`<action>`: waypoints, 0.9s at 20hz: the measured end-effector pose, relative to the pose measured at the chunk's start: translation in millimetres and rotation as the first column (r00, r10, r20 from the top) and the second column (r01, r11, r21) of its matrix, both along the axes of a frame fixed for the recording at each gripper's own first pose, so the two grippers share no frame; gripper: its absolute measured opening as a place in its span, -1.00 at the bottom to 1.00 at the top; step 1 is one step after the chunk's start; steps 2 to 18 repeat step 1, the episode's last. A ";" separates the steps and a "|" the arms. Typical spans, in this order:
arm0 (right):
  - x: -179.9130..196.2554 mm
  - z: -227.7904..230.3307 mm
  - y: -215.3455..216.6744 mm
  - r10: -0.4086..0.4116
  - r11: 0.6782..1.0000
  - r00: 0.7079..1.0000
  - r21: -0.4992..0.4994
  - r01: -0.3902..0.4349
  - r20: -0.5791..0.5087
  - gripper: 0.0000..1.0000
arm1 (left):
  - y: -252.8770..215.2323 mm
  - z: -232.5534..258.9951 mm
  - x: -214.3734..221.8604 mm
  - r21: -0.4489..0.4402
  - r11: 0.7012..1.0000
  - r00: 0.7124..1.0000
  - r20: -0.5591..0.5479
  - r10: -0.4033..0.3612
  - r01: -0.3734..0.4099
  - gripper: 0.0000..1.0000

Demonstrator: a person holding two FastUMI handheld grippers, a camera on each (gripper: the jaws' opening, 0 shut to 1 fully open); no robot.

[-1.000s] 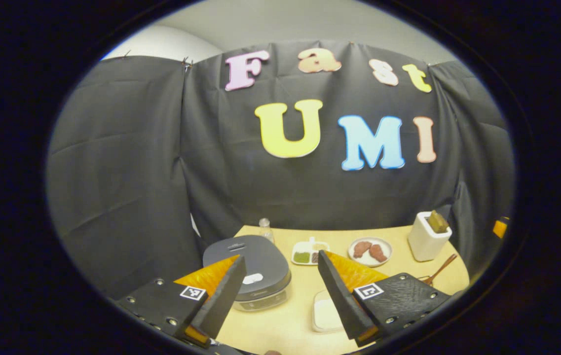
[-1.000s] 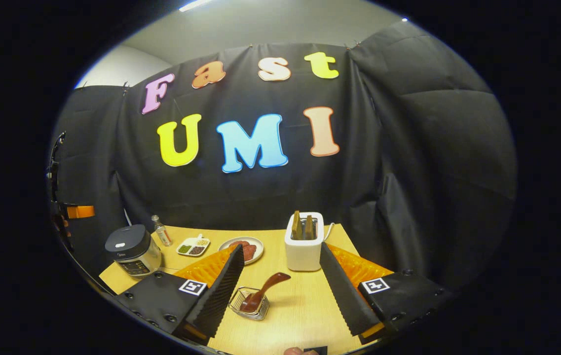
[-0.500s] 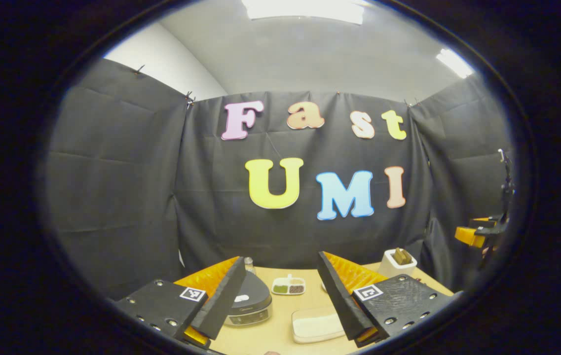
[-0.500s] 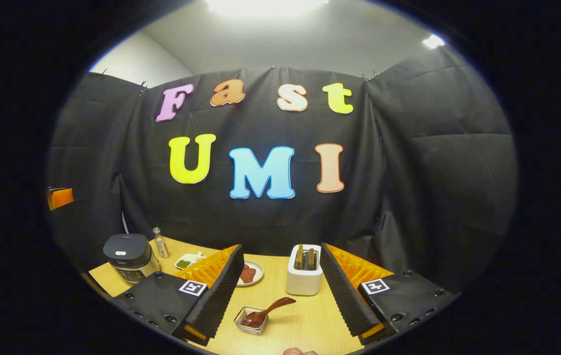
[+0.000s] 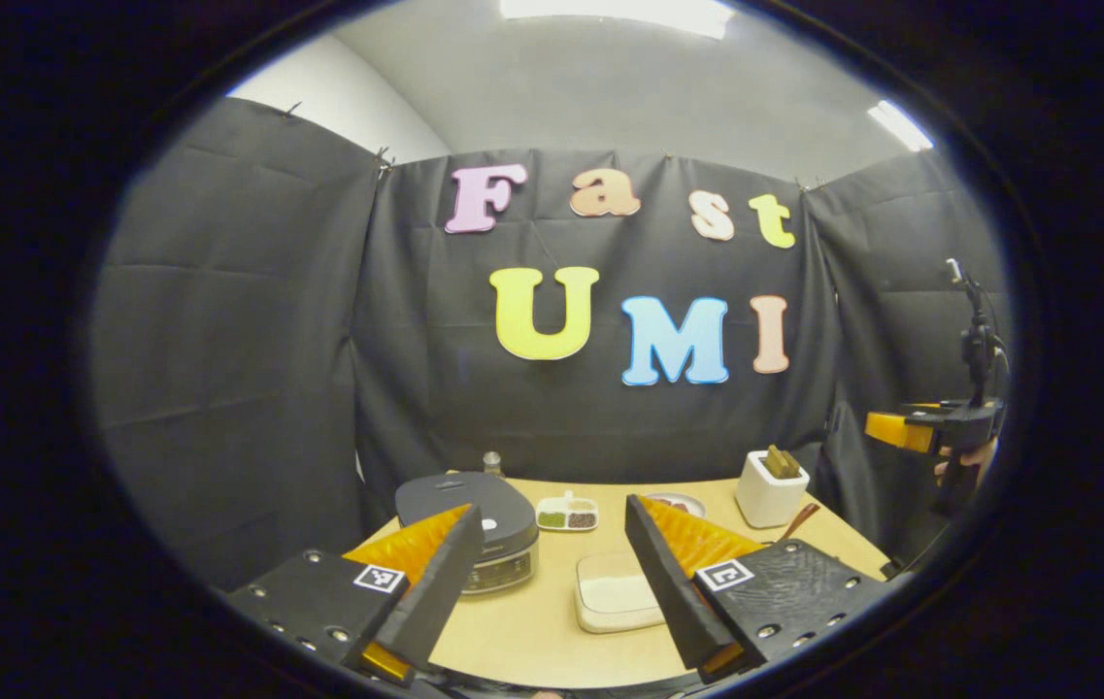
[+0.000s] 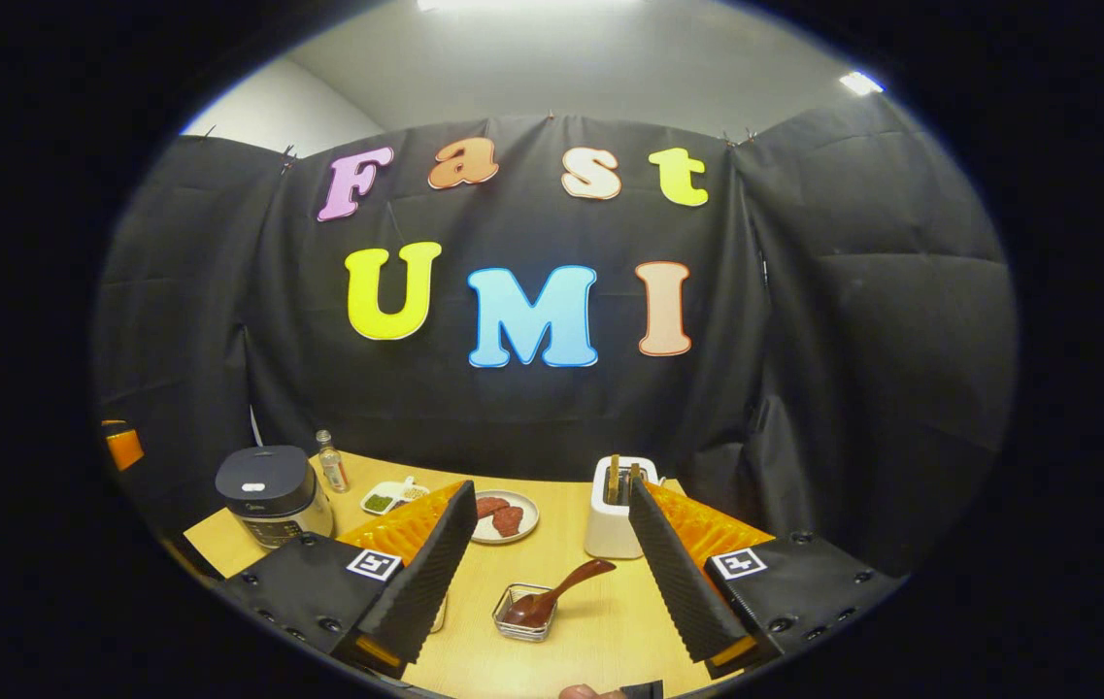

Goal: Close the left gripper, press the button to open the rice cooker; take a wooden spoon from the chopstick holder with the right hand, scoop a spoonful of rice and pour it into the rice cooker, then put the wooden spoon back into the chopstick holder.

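The rice cooker (image 5: 454, 497) stands with its dark lid down at the table's left, a small white button (image 5: 488, 524) on top. My left gripper (image 5: 552, 505) hangs open above the table's near edge, its left finger overlapping the cooker. A white tray of rice (image 5: 615, 594) lies between its fingers. In the right gripper view the wooden spoon (image 6: 556, 592) leans in the small chopstick holder (image 6: 524, 621). My right gripper (image 6: 549, 490) is open, with nothing held, just short of the holder. The rice cooker (image 6: 265, 490) sits at the left there.
A white toaster (image 6: 618, 505) stands behind the holder. A plate of meat (image 6: 503, 515), a divided dish (image 6: 391, 497) and a small bottle (image 6: 330, 461) line the back of the wooden table (image 6: 600, 631). The right gripper (image 5: 930, 427) shows far right in the left gripper view.
Both views swung up toward the wall and have come partly back down, so more table shows than half a second ago. Both grippers stayed open; nothing on the table moved.
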State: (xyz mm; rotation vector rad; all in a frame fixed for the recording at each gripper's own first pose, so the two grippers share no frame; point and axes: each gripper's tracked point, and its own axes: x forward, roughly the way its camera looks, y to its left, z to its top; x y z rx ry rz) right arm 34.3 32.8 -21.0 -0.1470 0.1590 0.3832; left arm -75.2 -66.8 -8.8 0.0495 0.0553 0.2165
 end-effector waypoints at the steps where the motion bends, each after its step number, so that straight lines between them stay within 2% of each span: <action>1: -2.7 -1.8 4.7 0.008 1.000 1.000 -0.004 -0.008 -0.011 1.00 | 4.0 -3.2 -6.8 0.002 1.000 1.000 -0.005 0.007 -0.007 0.85; 18: -2.7 -1.8 4.7 0.008 1.000 1.000 -0.004 -0.008 -0.011 1.00 | 4.0 -3.2 -6.8 0.002 1.000 1.000 -0.005 0.007 -0.007 0.85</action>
